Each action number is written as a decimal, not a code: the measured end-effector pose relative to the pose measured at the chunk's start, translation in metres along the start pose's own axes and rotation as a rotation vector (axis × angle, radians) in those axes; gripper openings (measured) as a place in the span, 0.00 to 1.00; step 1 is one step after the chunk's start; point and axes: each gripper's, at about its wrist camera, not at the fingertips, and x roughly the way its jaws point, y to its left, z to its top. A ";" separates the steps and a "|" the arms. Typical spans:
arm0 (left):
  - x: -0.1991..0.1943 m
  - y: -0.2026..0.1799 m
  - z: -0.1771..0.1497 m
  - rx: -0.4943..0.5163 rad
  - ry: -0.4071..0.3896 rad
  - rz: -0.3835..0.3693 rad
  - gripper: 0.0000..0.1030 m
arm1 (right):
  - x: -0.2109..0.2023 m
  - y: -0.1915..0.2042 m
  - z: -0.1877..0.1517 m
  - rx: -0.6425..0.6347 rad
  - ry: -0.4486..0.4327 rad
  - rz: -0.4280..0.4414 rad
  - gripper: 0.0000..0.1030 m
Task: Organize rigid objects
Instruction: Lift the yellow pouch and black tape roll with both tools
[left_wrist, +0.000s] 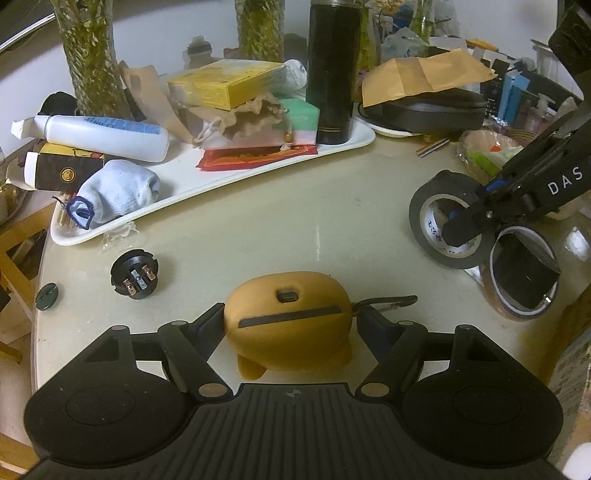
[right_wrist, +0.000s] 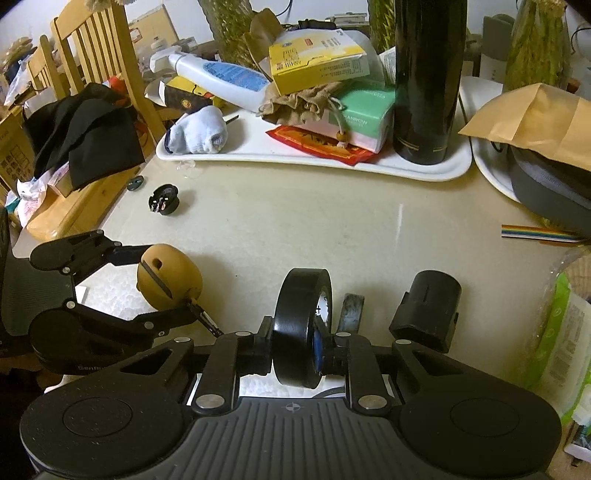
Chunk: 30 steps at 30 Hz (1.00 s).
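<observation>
My left gripper (left_wrist: 291, 325) is shut on an orange earbud case (left_wrist: 288, 321) with a dark slot and a carabiner clip, low over the table; it also shows in the right wrist view (right_wrist: 168, 277). My right gripper (right_wrist: 297, 350) is shut on a black tape roll (right_wrist: 301, 325), held upright on its edge; the roll also shows in the left wrist view (left_wrist: 447, 229). A black round plug (left_wrist: 135, 273) and a small green disc (left_wrist: 47, 296) lie on the table at the left.
A white tray (left_wrist: 229, 177) at the back holds a sock, a white bottle, boxes and a tall black flask (left_wrist: 334, 70). A second tape roll (left_wrist: 524, 273) and a black block (right_wrist: 428, 310) lie at the right. A wooden chair (right_wrist: 96, 48) stands far left.
</observation>
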 end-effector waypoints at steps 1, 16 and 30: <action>-0.002 0.000 0.000 -0.004 -0.002 -0.001 0.73 | -0.001 0.000 0.000 0.001 -0.003 0.000 0.22; -0.040 -0.004 0.017 -0.063 -0.022 0.044 0.73 | -0.032 0.002 -0.004 0.021 -0.064 0.013 0.22; -0.080 -0.039 0.024 -0.108 -0.035 0.072 0.73 | -0.078 0.003 -0.028 0.035 -0.129 0.016 0.22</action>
